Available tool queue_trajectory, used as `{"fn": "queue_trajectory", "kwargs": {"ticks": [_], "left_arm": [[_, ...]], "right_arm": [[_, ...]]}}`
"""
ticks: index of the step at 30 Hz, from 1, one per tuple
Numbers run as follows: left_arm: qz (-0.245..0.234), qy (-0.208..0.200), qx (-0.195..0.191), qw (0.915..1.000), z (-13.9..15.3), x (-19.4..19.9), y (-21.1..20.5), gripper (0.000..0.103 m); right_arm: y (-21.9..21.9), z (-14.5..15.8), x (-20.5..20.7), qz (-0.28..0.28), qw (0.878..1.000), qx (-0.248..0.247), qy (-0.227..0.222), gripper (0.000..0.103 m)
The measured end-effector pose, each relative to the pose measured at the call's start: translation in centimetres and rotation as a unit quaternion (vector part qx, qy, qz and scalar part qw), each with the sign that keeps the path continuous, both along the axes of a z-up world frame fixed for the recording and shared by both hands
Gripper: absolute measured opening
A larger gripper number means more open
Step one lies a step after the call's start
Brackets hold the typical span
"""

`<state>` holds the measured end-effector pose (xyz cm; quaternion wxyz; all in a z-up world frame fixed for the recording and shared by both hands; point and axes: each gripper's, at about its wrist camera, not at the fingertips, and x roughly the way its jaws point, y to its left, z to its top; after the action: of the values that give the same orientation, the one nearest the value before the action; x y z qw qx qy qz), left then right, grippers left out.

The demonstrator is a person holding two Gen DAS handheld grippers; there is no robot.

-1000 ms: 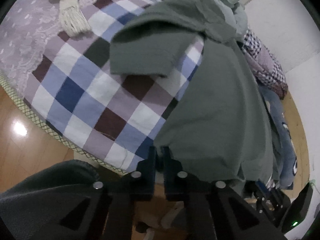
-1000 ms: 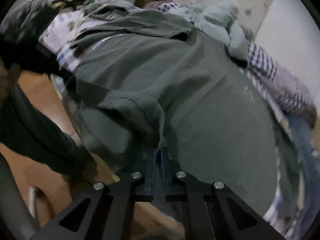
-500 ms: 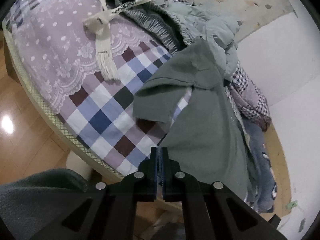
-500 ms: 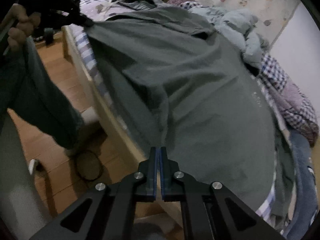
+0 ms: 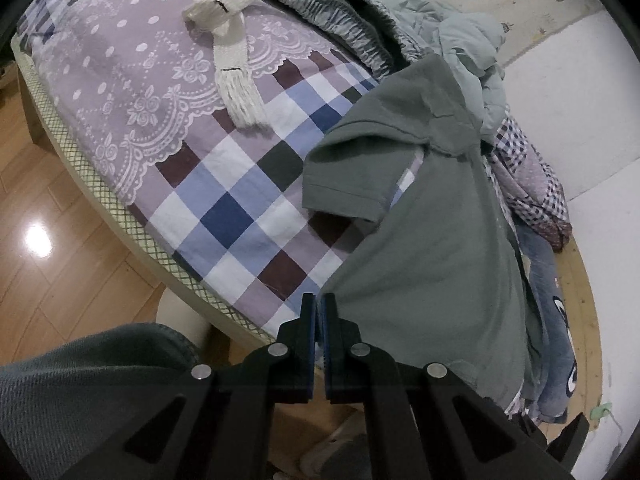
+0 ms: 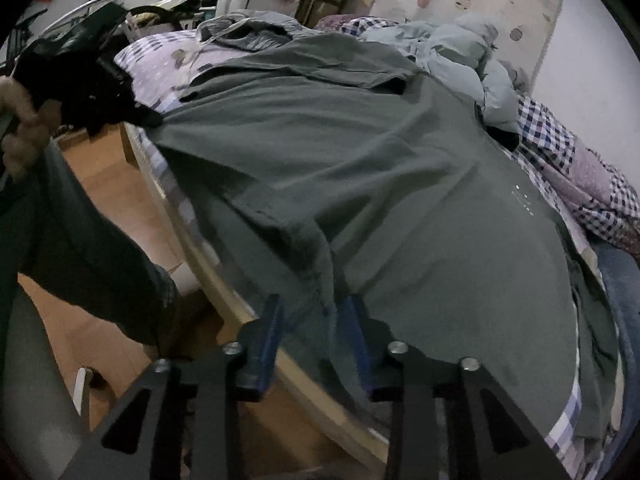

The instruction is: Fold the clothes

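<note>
A grey-green T-shirt is lying spread across a bed covered by a checked sheet in blue, white, purple and maroon squares. The left hand-held gripper is sitting at the near edge of the bed with its two blue-padded fingers pressed together, and the shirt's lower corner is meeting their tips; the right wrist view shows that gripper, held in a person's hand, pinching that corner and pulling the cloth taut. Ahead and to the right of the left hand-held gripper, one short sleeve is lying folded out flat on the checks. Farther ahead and to the left, a cream fringed scarf is resting on a lilac lace-trimmed cloth. Beyond the shirt, a pale blue-grey padded jacket is lying bunched, and to the right a pair of blue jeans is hanging off the bed's side. The right hand-held gripper is standing with its fingers well apart, and the shirt's hem edge is hanging loose in the gap between them, not clamped. Directly ahead of it, the shirt's body is draping over the mattress edge, with wooden floor showing to the left. A dark trouser leg is standing left of the right hand-held gripper.
</note>
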<state>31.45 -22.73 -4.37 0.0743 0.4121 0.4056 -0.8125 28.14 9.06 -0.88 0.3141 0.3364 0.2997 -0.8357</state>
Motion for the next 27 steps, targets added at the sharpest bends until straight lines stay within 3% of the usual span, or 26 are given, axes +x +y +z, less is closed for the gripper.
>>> {"fn": "queue_trajectory", "kwargs": {"ticks": [6,7,8,9,16,20,23,27], "left_arm": [[-0.009,-0.003,-0.006,0.9999,-0.3,-0.1,-0.1,0.001],[-0.009,-0.004,-0.006,0.9999,-0.4,-0.2,-0.1,0.001],[-0.010,-0.004,-0.006,0.9999,-0.6,-0.2,-0.2,0.001],[-0.010,-0.004,-0.004,0.9999,-0.7,-0.2,-0.4,0.001],[-0.009,-0.006,0.003,0.9999,-1.0,-0.2,-0.6,0.001],[-0.010,-0.011,0.004,0.9999,-1.1,-0.3,-0.7,0.002],[-0.009,-0.014,0.003,0.9998,-1.2,-0.4,-0.7,0.002],[-0.006,-0.023,0.000,0.9997,-1.4,-0.5,-0.7,0.003]], "right_arm": [[-1.3,-0.8,-1.3,-0.001,1.000,0.006,-0.012,0.033],[-1.6,-1.0,-1.2,0.003,1.000,0.014,-0.010,0.021],[-1.9,-1.3,-1.0,0.006,1.000,0.026,-0.006,0.003],[-2.1,-1.6,-0.7,0.012,0.999,0.038,-0.001,0.000],[-3.1,-3.5,2.9,0.082,0.989,0.119,0.022,0.001],[-3.1,-4.8,4.1,0.112,0.983,0.144,-0.011,0.001],[-3.0,-4.7,4.4,0.116,0.984,0.136,-0.026,0.001],[-2.5,-3.0,3.9,0.097,0.990,0.088,-0.042,0.001]]}}
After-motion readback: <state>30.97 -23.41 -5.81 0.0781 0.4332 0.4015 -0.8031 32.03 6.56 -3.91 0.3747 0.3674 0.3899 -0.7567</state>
